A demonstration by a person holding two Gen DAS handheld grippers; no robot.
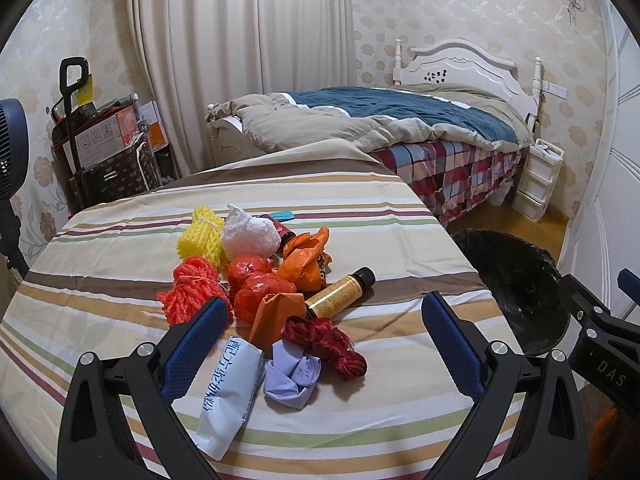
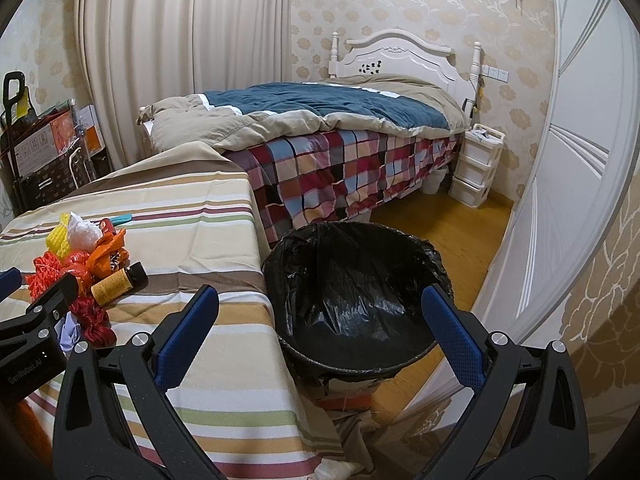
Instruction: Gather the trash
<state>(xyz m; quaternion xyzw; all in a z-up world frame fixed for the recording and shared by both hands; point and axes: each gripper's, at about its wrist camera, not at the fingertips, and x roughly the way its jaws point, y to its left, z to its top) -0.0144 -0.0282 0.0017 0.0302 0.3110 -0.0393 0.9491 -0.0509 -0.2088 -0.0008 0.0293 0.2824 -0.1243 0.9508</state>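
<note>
- Left claw (image 1: 324, 316) spread apart over crinkly plastic wads, netted foam and an amber bottle (image 1: 340, 293) on the striped-cloth tabletop (image 1: 400, 400).
- Right claw (image 2: 320, 308) spread apart above the round bin (image 2: 356, 280) with its glossy black liner.

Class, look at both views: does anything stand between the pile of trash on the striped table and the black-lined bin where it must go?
Nothing visible does. The trash pile lies on the striped table; the bin stands open just past the table's edge, with bare cloth between. Both tongs are open and empty.
</note>
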